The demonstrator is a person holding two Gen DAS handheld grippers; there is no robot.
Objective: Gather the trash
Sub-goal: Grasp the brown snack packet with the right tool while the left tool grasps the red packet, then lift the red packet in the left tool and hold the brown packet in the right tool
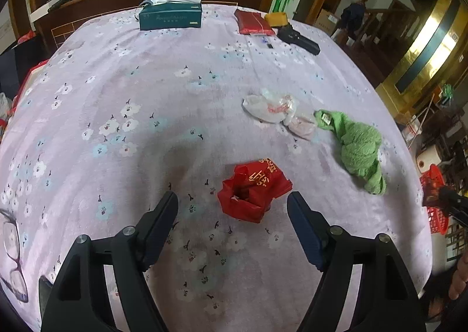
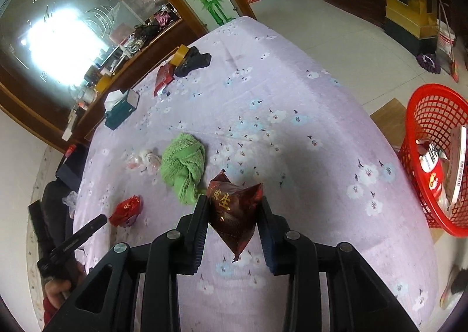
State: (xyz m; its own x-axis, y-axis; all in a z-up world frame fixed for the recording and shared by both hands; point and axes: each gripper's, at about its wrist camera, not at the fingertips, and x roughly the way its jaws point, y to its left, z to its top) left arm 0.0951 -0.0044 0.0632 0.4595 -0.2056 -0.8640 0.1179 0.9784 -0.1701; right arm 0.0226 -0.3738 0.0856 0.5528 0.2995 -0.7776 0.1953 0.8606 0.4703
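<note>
My left gripper (image 1: 232, 200) is open just short of a crumpled red plastic bag (image 1: 254, 192) on the lilac flowered tablecloth (image 1: 146, 104); the bag also shows in the right wrist view (image 2: 126, 211). My right gripper (image 2: 234, 200) is shut on a dark red snack wrapper (image 2: 235, 215) and holds it above the cloth. A crumpled white and clear plastic wrapper (image 1: 278, 114) lies farther on, also in the right wrist view (image 2: 143, 160). A red mesh basket (image 2: 433, 168) with trash inside stands beside the table at the right.
A green towel (image 1: 356, 148) lies at the right of the white wrapper. A teal tissue box (image 1: 170, 15), a red packet (image 1: 254, 22), a yellow tape roll (image 1: 276, 19) and a black object (image 1: 298, 39) sit at the far edge. Glasses (image 1: 13, 256) lie at the near left.
</note>
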